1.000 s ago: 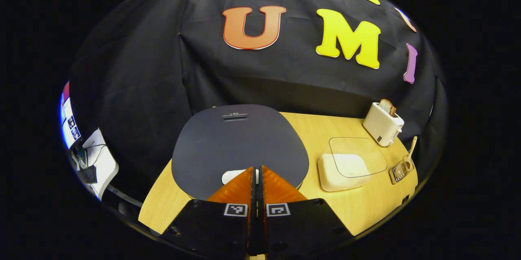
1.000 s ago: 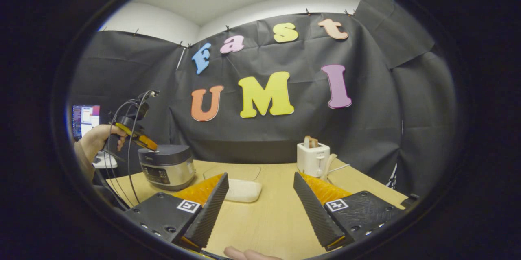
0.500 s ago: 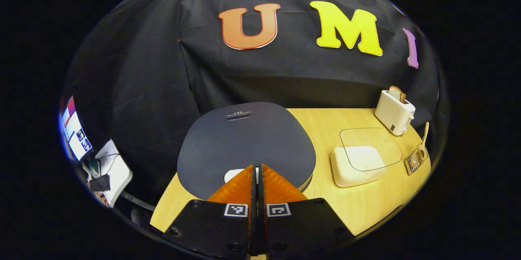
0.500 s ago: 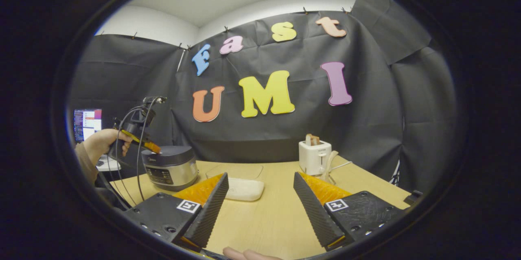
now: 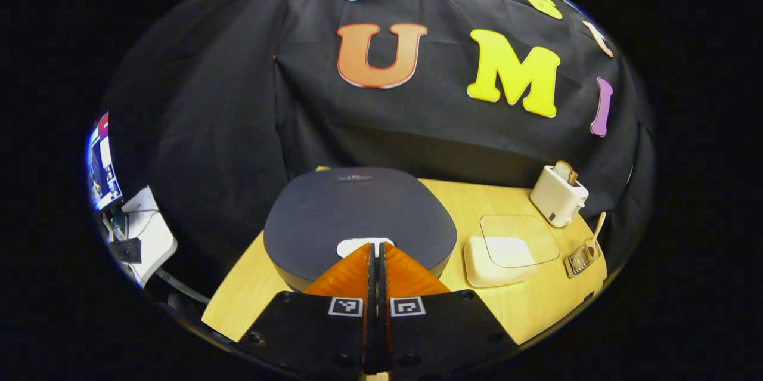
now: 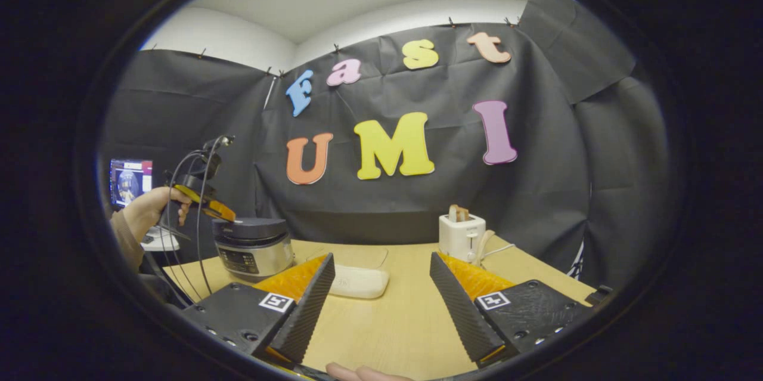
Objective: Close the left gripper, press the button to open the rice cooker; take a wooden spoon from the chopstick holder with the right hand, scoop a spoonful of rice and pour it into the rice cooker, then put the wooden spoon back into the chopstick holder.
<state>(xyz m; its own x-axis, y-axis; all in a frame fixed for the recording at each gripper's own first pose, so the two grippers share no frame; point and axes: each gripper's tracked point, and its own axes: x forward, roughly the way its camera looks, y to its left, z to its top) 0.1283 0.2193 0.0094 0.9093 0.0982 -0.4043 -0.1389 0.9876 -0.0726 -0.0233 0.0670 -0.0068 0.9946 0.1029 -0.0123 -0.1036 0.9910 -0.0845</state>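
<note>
The dark rice cooker sits at the table's left with its lid down. My left gripper is shut with nothing between its fingers, and its tips are at the near edge of the white lid button. In the right gripper view a hand holds that left gripper tilted down just above the rice cooker. My right gripper hangs open and empty over the table's front. The wooden spoon stands in the clear chopstick holder at the far right.
A white rice box with a clear lid lies right of the cooker; the rice box also lies just beyond my right fingers. A white toaster holding bread stands at the back right. A monitor glows past the table's left edge.
The left gripper has drawn back and up a little, so more of the white button shows ahead of its tips. The right gripper has stayed open and almost still.
</note>
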